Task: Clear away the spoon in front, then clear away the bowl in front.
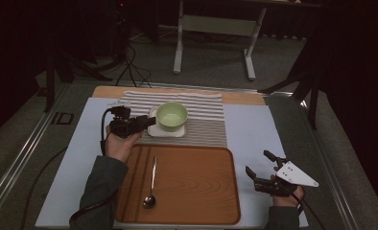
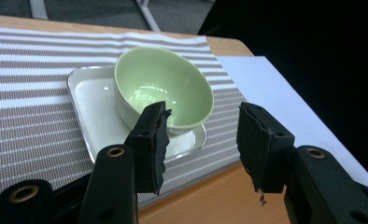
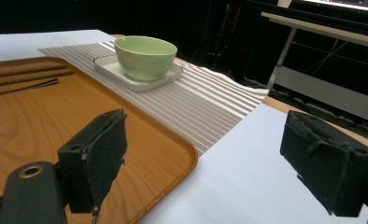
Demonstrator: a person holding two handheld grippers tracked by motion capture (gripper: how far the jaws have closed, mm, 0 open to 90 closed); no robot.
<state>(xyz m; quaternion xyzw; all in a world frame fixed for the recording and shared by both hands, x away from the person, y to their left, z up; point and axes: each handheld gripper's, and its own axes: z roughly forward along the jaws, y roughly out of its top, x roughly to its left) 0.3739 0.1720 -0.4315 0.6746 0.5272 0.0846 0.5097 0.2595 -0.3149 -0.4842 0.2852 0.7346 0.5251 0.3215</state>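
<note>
wooden tray [image 1: 192,191] on white table [image 1: 254,129], dark room; left claw [image 1: 146,122] and right claw [image 1: 261,167] open, empty

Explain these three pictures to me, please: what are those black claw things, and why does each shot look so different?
A person holds a two-jaw tool in each hand. One camera looks down from above; one rides on each tool. The left gripper hangs open beside a green bowl standing on a small white tray, on a striped mat. The right gripper waits open over the white table cover, holding nothing. The wooden tray carries a spoon and what look like chopsticks.
</note>
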